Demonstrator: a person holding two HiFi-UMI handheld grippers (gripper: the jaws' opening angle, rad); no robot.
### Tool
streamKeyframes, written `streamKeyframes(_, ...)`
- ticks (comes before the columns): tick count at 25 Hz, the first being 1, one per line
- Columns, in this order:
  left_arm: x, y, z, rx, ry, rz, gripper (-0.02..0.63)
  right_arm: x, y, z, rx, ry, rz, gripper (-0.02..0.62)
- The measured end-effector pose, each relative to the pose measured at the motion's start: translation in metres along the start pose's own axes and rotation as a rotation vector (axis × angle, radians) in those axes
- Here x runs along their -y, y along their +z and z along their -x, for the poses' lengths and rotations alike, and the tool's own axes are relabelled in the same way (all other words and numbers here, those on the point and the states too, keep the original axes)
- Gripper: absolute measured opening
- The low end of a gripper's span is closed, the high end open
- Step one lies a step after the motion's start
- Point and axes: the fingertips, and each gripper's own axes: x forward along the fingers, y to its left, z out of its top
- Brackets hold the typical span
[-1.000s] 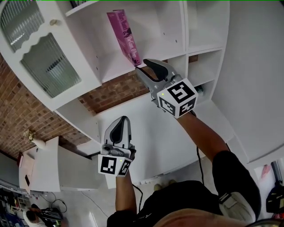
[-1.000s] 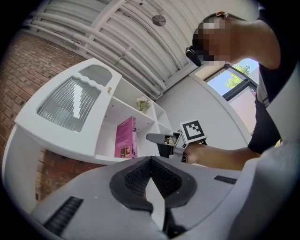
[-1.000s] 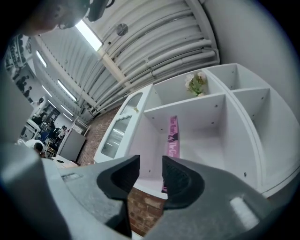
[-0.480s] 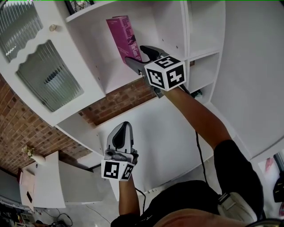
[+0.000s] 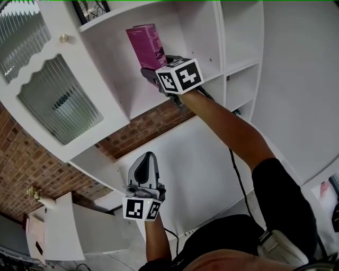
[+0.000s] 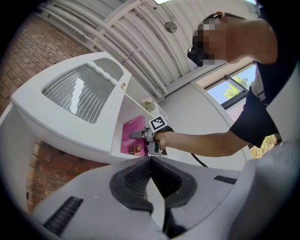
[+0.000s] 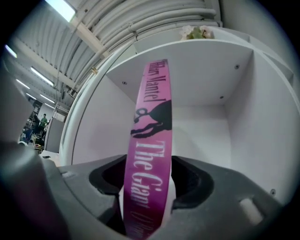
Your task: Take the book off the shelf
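A magenta book [image 5: 144, 43] stands upright, leaning a little, in an upper compartment of the white shelf unit [image 5: 132, 92]. My right gripper [image 5: 153, 70] reaches level into that compartment. In the right gripper view the book's spine [image 7: 150, 140] runs between the two dark pads [image 7: 192, 180], with a gap on each side. Its jaws have just been opening and stand wide, not pressing the book. The left gripper view shows the book [image 6: 132, 136] with the right gripper [image 6: 137, 136] at it. My left gripper [image 5: 144, 161] hangs lower, in front of the counter, shut and empty, its tips [image 6: 150, 161] together.
A ribbed glass cabinet door [image 5: 58, 106] closes the bay left of the book. Brick wall [image 5: 143, 127] shows behind the shelf's lower gap. Narrow cubbies [image 5: 241, 79] lie to the right. A picture frame [image 5: 87, 8] stands one shelf up. Flowers [image 7: 197, 32] sit on top.
My right gripper has moved up and left into the compartment and now straddles the book's spine. The left gripper has drifted lower in the head view.
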Motion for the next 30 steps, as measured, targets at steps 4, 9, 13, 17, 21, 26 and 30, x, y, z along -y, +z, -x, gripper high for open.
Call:
streamKeyframes(4,-0.008,0.0,0.005,0.002,0.006,0.004,-0.002,0.009,-0.003,-0.003,-0.005,-0.038,0.015,0.201)
streamKeyframes(9,-0.011,0.0,0.008,0.005,0.001,0.011,-0.002,0.01,-0.002,0.001,0.018,-0.049,0.001,0.146)
streamKeyframes(13,-0.01,0.003,0.006,0.009,-0.011,0.013,-0.002,0.007,0.002,0.009,0.05,-0.056,0.016,0.143)
streamKeyframes(17,-0.006,0.006,0.002,0.015,-0.022,0.012,-0.002,0.005,0.013,0.032,0.104,-0.045,0.001,0.143)
streamKeyframes(21,0.002,0.011,-0.001,0.028,-0.033,0.007,-0.002,0.0,0.024,0.071,0.169,-0.022,-0.02,0.143)
streamKeyframes(26,0.011,0.023,-0.004,0.049,-0.04,-0.001,-0.002,-0.013,0.031,0.128,0.243,0.005,-0.022,0.143)
streamKeyframes(30,0.023,0.031,-0.007,0.068,-0.046,-0.009,-0.002,-0.024,0.028,0.174,0.293,0.027,-0.019,0.143)
